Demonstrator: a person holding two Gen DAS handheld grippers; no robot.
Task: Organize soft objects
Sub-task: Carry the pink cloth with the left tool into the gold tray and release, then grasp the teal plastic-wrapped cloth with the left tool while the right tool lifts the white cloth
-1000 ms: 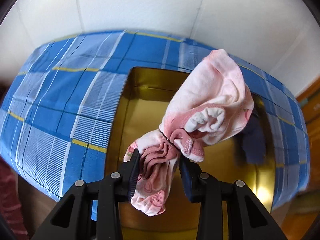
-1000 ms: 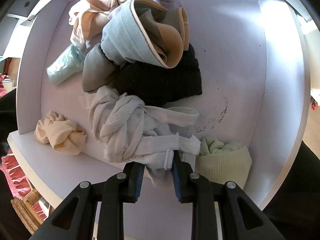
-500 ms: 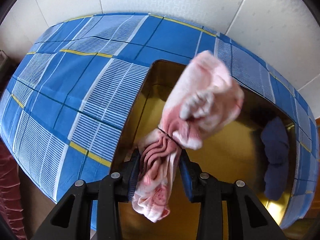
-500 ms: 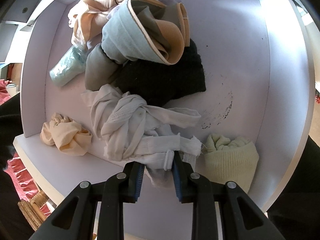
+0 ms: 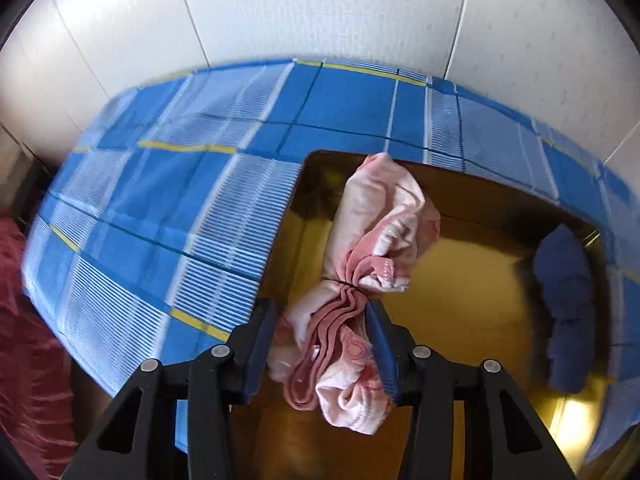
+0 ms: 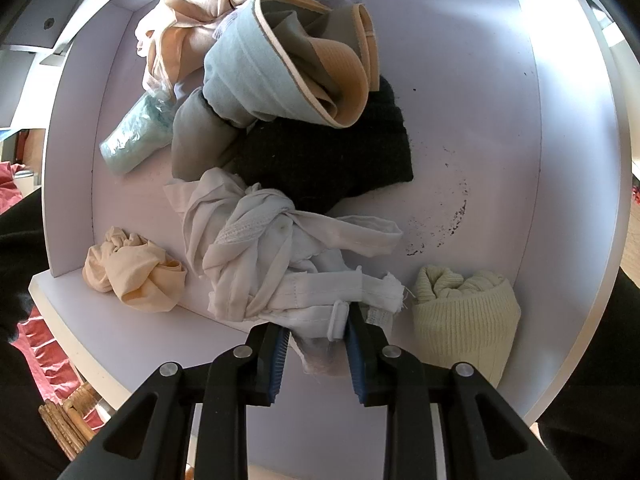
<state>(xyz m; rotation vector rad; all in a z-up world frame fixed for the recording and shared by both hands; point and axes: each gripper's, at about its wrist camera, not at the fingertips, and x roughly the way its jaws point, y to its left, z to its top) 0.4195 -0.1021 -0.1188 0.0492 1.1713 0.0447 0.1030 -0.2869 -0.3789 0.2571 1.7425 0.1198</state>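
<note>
A pink and white bundled garment [image 5: 380,216] sits between the fingers of my left gripper [image 5: 322,340], over a gold box [image 5: 460,300]. Its far end leans toward the box's back wall. The left jaws are opening, and both pads still touch the bunched pink band. A navy cloth [image 5: 568,304] lies at the box's right side. My right gripper [image 6: 316,344] is shut on the hem of a knotted white garment [image 6: 256,248] at the front of a white drawer [image 6: 480,120].
A blue checked cloth [image 5: 180,208] surrounds the gold box, with a white wall behind. The drawer also holds a cream knit roll [image 6: 464,316], a beige bundle [image 6: 132,276], a black knit [image 6: 332,160], a light blue garment [image 6: 248,84] and a mint roll [image 6: 136,140].
The left gripper has swung over the gold box and its fingers have spread a little around the pink garment, which now tilts toward the back wall. The right gripper has stayed put.
</note>
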